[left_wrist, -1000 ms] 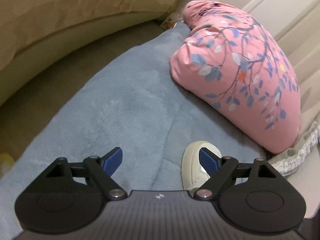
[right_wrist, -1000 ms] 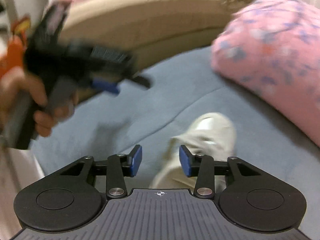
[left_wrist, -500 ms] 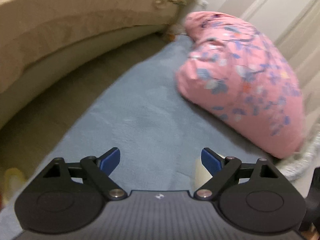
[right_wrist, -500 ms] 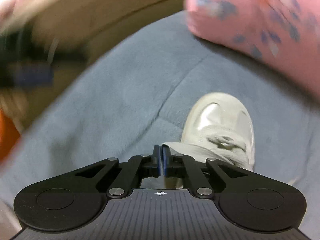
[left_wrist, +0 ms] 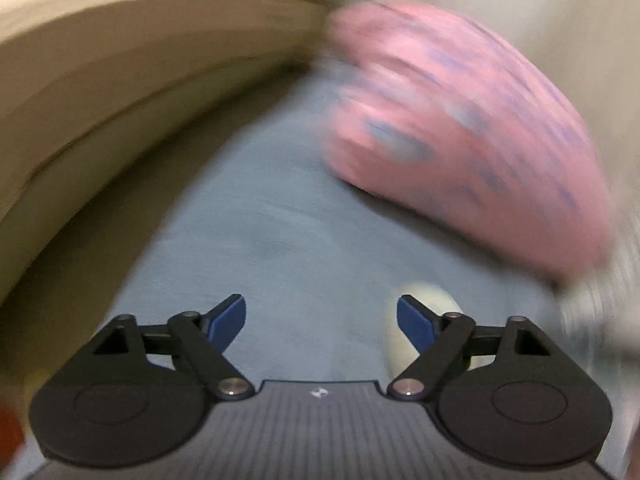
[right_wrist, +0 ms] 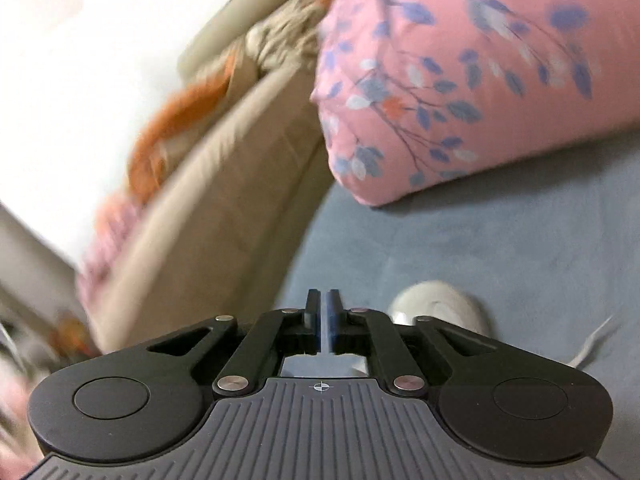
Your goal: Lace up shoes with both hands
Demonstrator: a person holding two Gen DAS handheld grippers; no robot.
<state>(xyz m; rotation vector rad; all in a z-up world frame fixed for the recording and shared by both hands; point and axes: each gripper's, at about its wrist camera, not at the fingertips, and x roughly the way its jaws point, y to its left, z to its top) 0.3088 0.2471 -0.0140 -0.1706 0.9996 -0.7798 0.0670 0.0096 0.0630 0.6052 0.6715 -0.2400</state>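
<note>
The right gripper (right_wrist: 324, 322), which half a second ago sat pressed together right over the shoe's tongue, has swung up and to the left: its jaws are still all but closed, a thin slit between the blue pads, and whether a lace end is pinched there cannot be told. The pale shoe (right_wrist: 438, 306) now lies just beyond and to the right of its fingertips, on the blue blanket (right_wrist: 500, 240), with a pale strand (right_wrist: 592, 340), probably a lace, trailing off further right. If a lace is caught, this reads as a pull to draw it out. The left gripper (left_wrist: 320, 316) stays wide open and holds nothing; the shoe's toe (left_wrist: 430, 294) peeks out behind its right finger, much as before, so it has yet to reach in. The pink floral pillow (right_wrist: 480, 80) lies well ahead of both, and the left view is smeared by motion
</note>
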